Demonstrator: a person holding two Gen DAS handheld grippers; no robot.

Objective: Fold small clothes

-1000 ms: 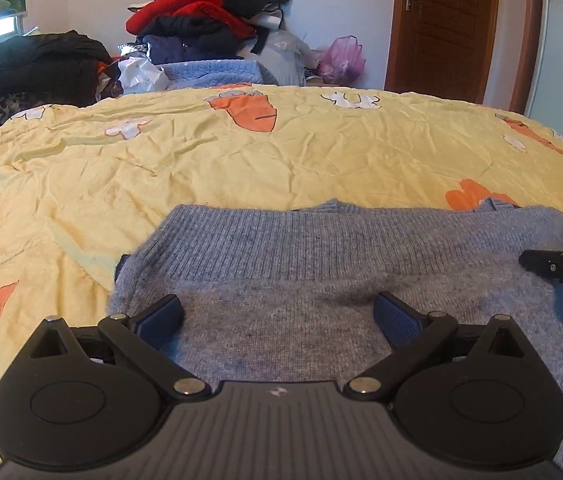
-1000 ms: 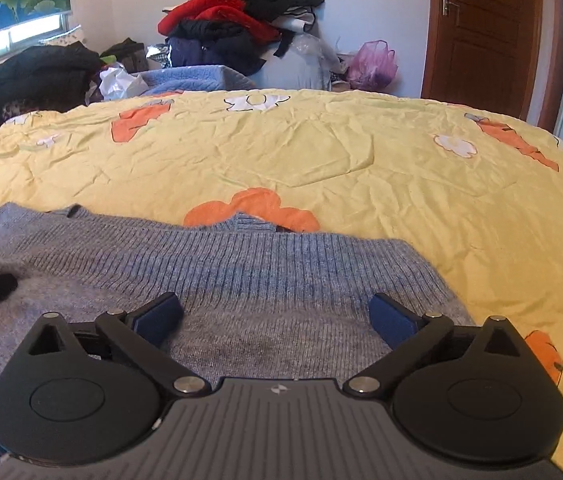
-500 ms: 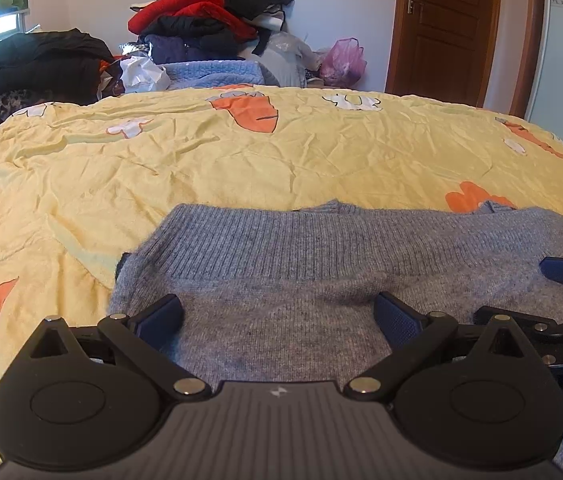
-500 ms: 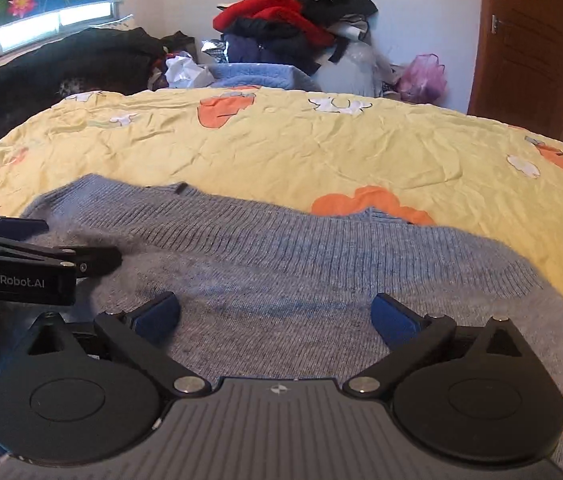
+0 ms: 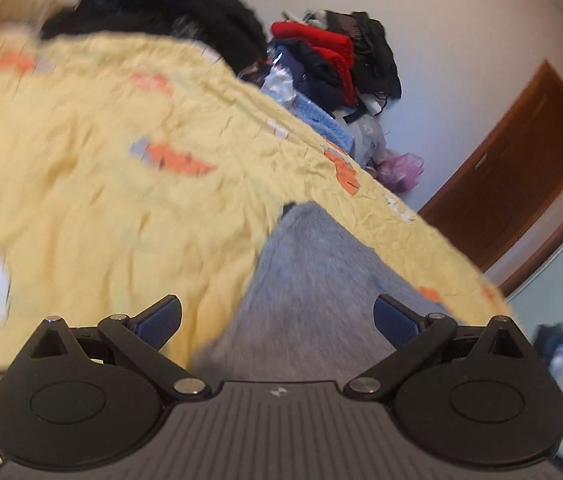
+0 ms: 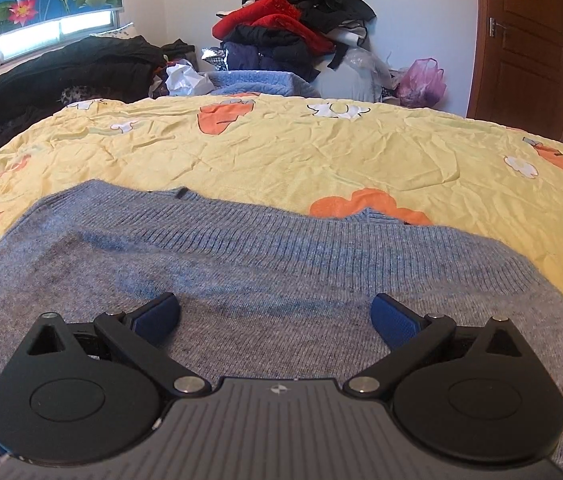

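A grey knitted sweater (image 6: 281,272) lies flat on the yellow bedspread (image 6: 321,152), ribbed hem towards the far side. My right gripper (image 6: 277,316) is open and empty, low over the middle of the sweater. My left gripper (image 5: 277,316) is open and empty; its view is tilted and blurred, and it hovers over the sweater's left edge (image 5: 313,272), with bedspread (image 5: 101,200) to its left. Neither gripper shows in the other's view.
A heap of red, black and blue clothes (image 6: 293,28) stands against the far wall, with black garments (image 6: 65,72) at the bed's far left. A pink plastic bag (image 6: 421,80) lies by the brown door (image 6: 525,40).
My left gripper has swung left and rolled, so its view is tilted and blurred. My right gripper has shifted left over the sweater's middle. The left gripper has left the right view.
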